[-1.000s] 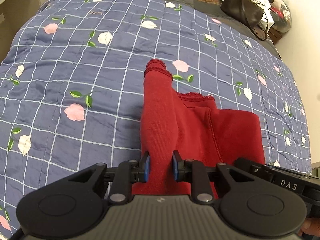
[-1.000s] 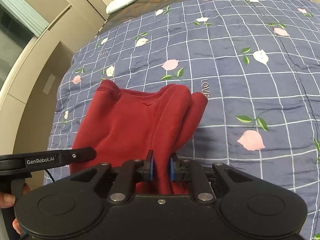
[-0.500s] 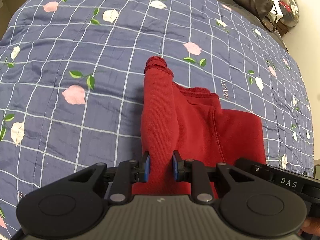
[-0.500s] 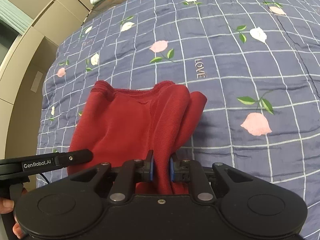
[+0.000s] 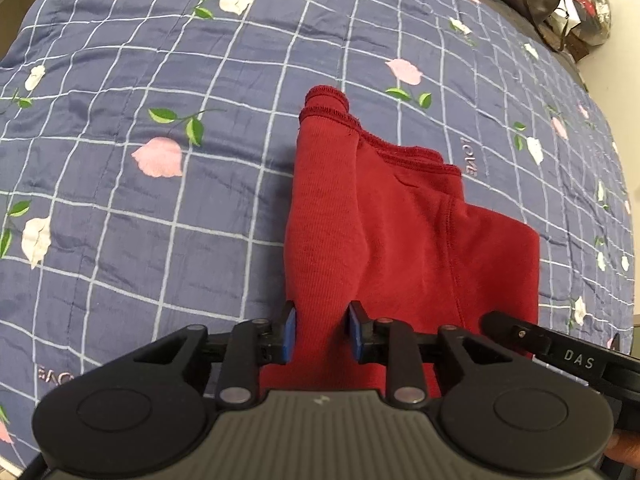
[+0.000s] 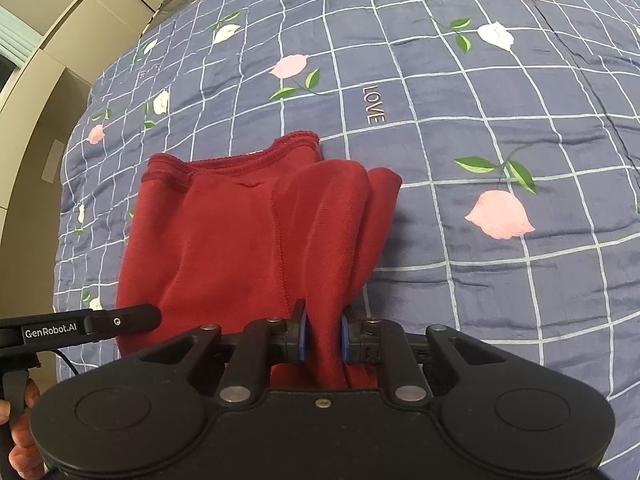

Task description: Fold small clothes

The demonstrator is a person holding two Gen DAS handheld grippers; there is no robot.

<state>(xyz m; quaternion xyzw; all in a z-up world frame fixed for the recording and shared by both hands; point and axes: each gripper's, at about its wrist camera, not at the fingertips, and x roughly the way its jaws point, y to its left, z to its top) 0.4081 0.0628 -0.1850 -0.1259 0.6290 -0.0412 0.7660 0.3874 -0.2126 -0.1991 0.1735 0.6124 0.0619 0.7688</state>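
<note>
Both grippers, left gripper (image 5: 320,334) and right gripper (image 6: 323,338), are easing their jaws open around the red garment's (image 5: 400,232) bunched edge on the quilt (image 5: 160,80).

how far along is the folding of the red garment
Partly done: the red garment already lies doubled on the quilt, its hemmed edges stacked at the far end. In hand: the left gripper and right gripper each have a near corner between opening jaws. Left: let go, then perhaps fold once more.
</note>
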